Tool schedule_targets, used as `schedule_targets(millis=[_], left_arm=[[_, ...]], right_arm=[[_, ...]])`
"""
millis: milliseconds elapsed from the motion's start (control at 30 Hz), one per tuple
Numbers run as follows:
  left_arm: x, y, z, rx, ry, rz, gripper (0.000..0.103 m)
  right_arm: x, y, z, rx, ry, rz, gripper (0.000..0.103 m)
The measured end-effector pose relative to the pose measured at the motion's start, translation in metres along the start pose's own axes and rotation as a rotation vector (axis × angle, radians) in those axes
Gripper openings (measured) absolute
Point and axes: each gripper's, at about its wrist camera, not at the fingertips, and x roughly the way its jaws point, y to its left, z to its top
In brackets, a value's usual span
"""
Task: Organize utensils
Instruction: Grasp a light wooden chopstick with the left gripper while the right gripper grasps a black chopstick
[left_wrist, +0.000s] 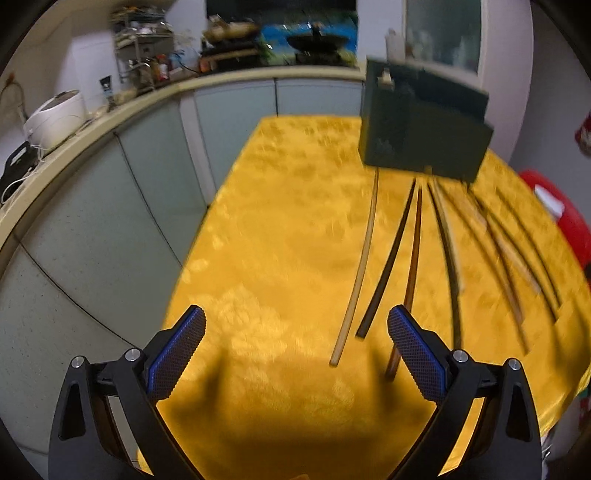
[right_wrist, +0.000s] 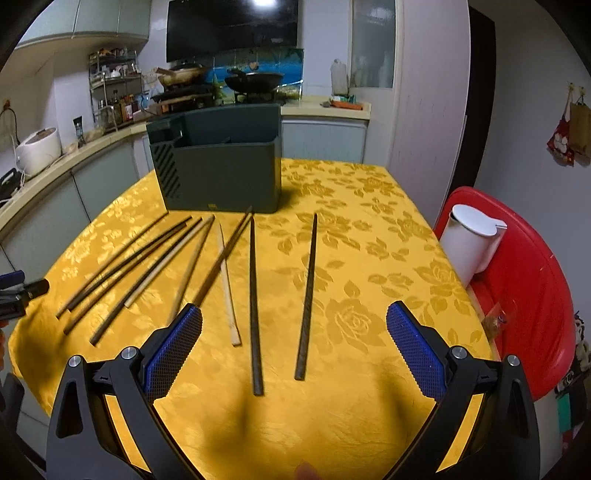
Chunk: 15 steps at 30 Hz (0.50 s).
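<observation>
Desk (right_wrist: 388, 221), draped in yellow floral cloth, carries everything. Dark green rectangular plastic utensil holder (right_wrist: 221, 162) stands upright at the far side; its compartments look empty, though the interior is only partly visible. In front of it, loose wooden and dark chopsticks (right_wrist: 155, 266) lie fanned out on the cloth, about ten, none stowed. Two long black chopsticks (right_wrist: 255, 295) lie apart from the fan, nearest the right tongs (right_wrist: 294, 347). Right tongs: spread wide, nothing between. Left tongs (left_wrist: 296, 352): spread wide, nothing gripped, beside the fan's near ends. Judgement: sorting not begun; all pieces remain to be gathered and placed.
</observation>
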Motion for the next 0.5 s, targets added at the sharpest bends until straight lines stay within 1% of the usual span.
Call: schedule_targets(millis=[33, 100, 133, 167, 200, 233, 300, 333, 367, 400, 433, 500], left_arm=[[0.005, -0.001, -0.003, 0.012, 0.018, -0.005, 0.087], [0.013, -0.002, -0.009, 0.032, 0.05, -0.006, 0.071], [0.016, -0.003, -0.01, 0.039, 0.063, -0.009, 0.066], [0.019, -0.004, -0.011, 0.047, 0.079, -0.016, 0.058], [0.022, -0.004, -0.013, 0.055, 0.099, -0.025, 0.051], [0.021, -0.005, -0.014, 0.054, 0.093, -0.034, 0.049], [0.02, -0.006, -0.015, 0.066, 0.086, -0.046, 0.039], [0.018, -0.008, -0.016, 0.074, 0.084, -0.059, 0.036], [0.018, -0.009, -0.016, 0.08, 0.084, -0.069, 0.029], [0.017, -0.011, -0.016, 0.086, 0.081, -0.074, 0.024], [0.017, -0.014, -0.017, 0.097, 0.077, -0.077, 0.022], [0.016, -0.017, -0.017, 0.109, 0.069, -0.087, 0.015]], right_arm=[[0.002, -0.002, -0.002, -0.006, 0.002, -0.001, 0.098], [0.005, -0.007, -0.007, -0.013, 0.014, 0.008, 0.098], [0.006, -0.01, -0.009, -0.018, 0.02, 0.007, 0.098], [0.008, -0.012, -0.011, -0.021, 0.027, 0.006, 0.098], [0.009, -0.015, -0.014, -0.023, 0.034, 0.005, 0.098], [0.011, -0.017, -0.016, -0.011, 0.048, 0.016, 0.098], [0.012, -0.024, -0.021, -0.007, 0.054, 0.013, 0.098], [0.014, -0.026, -0.024, -0.002, 0.055, 0.014, 0.097], [0.015, -0.029, -0.026, 0.001, 0.059, 0.01, 0.097], [0.016, -0.032, -0.029, 0.006, 0.065, 0.008, 0.095], [0.018, -0.034, -0.032, 0.013, 0.068, 0.01, 0.092], [0.02, -0.039, -0.037, 0.02, 0.08, 0.007, 0.088]])
